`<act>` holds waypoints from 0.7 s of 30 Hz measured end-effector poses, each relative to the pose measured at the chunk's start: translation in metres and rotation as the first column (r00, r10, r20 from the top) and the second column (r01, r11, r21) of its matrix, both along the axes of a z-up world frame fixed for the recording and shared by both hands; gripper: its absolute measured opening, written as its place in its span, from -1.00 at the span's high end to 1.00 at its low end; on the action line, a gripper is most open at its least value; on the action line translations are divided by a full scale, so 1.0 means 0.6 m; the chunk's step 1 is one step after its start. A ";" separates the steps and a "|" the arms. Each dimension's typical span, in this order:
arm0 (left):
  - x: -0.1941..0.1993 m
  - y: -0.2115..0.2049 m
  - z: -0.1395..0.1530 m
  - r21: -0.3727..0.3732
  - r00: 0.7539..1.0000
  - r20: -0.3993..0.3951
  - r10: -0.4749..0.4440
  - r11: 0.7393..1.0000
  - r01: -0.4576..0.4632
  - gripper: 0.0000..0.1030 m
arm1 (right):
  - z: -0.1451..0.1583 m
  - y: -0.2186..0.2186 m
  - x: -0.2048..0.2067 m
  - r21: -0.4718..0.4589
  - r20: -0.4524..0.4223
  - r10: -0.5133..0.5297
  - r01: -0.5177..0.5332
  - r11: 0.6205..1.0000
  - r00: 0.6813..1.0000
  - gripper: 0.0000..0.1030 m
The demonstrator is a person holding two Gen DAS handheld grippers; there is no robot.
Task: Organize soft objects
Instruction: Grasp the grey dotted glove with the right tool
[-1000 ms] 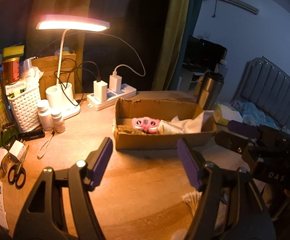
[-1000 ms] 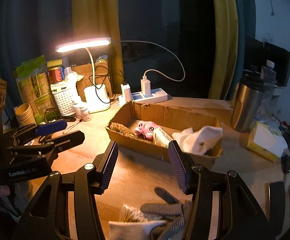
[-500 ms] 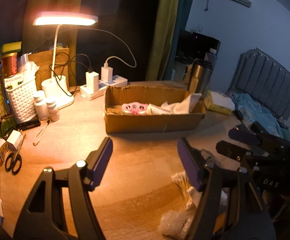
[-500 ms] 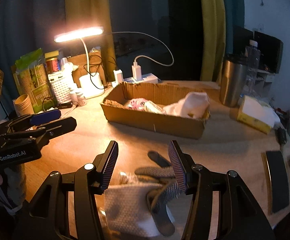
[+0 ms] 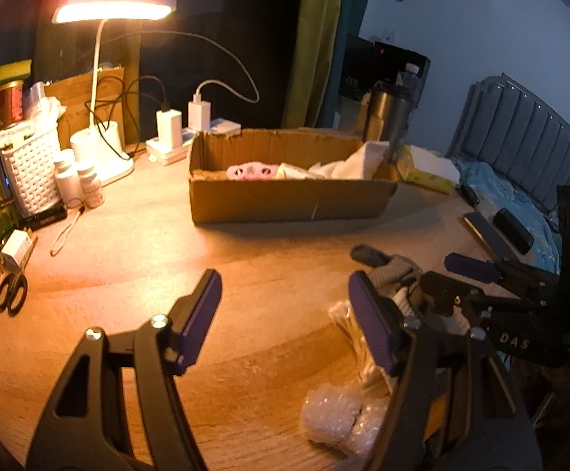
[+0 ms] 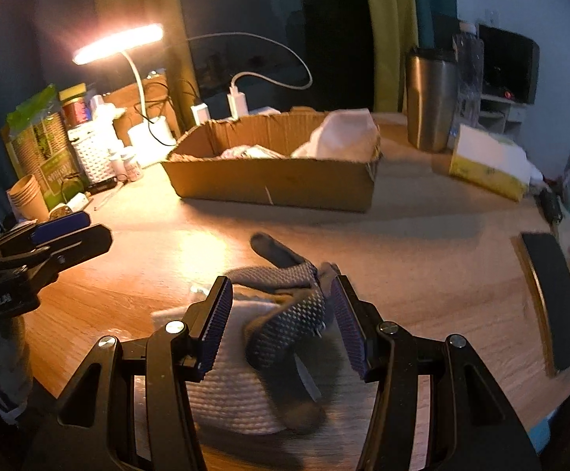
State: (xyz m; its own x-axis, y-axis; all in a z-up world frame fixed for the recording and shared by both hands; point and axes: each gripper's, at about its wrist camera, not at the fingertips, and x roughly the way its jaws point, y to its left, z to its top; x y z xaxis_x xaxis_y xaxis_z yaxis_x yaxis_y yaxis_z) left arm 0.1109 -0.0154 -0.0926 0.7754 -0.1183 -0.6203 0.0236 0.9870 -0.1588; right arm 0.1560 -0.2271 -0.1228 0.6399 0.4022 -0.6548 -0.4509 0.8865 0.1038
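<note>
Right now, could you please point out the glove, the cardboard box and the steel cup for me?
glove (image 6: 285,320): right wrist view, on its dotted grey palm.
cardboard box (image 6: 273,186): right wrist view, on its near front wall.
steel cup (image 6: 430,106): right wrist view, on its side.

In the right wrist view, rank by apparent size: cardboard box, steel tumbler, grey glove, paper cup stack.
1. cardboard box
2. grey glove, though its nearness to the camera inflates it
3. steel tumbler
4. paper cup stack
</note>
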 end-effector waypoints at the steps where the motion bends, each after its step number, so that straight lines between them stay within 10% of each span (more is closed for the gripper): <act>1: 0.000 -0.001 -0.005 0.001 1.000 -0.007 0.000 1.000 0.000 -0.33 | -0.004 -0.002 0.002 0.001 -0.006 -0.005 0.005 1.000 1.000 -0.07; 9: 0.008 -0.002 -0.042 -0.002 0.998 -0.062 -0.008 1.000 0.008 -0.33 | -0.043 -0.010 0.022 0.005 -0.078 -0.028 0.028 1.000 0.997 -0.05; 17: 0.020 -0.003 -0.053 -0.004 0.996 -0.081 -0.022 1.000 0.022 -0.33 | -0.040 -0.003 0.023 0.003 -0.079 -0.005 0.005 1.000 0.997 0.75; 21: 0.015 -0.003 -0.051 -0.007 0.997 -0.077 -0.027 1.000 0.027 -0.33 | -0.021 -0.006 0.013 -0.008 -0.042 -0.015 0.015 1.000 0.999 0.79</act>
